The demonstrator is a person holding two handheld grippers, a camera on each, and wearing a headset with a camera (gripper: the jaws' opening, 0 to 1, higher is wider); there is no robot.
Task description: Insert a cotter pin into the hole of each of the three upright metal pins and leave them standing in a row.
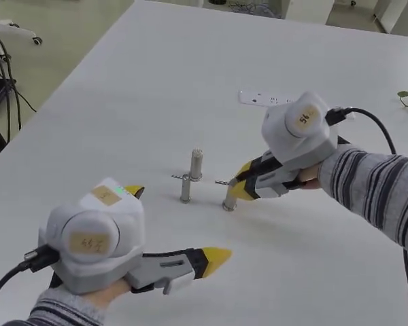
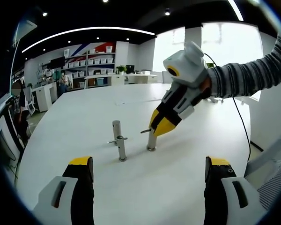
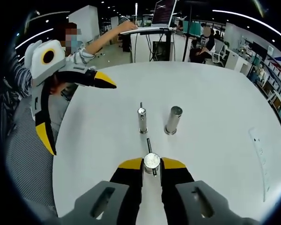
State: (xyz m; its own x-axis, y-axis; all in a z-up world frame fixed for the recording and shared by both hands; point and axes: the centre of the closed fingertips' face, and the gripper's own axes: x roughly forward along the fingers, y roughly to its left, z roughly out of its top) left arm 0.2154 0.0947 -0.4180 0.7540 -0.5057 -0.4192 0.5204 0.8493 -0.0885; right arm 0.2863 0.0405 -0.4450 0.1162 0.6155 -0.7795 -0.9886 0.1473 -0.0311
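Three upright silver metal pins (image 2: 121, 149) stand clustered mid-table on the white workbench (image 1: 190, 81). The right gripper (image 3: 151, 165) has its yellow-tipped jaws clamped on the top of the nearest pin (image 3: 151, 161), and a thin cotter pin (image 3: 149, 144) pokes out at twelve o'clock in its view. In the head view, at ten o'clock from that one, the middle pin (image 1: 185, 187) carries a cotter crosswise. The bare pin (image 1: 196, 165) stands just beyond. The left gripper (image 1: 176, 224) hangs wide open at seven o'clock, holding nothing.

Head view overhead, gripper views low, opposed, sharing pins (image 1: 185, 187)
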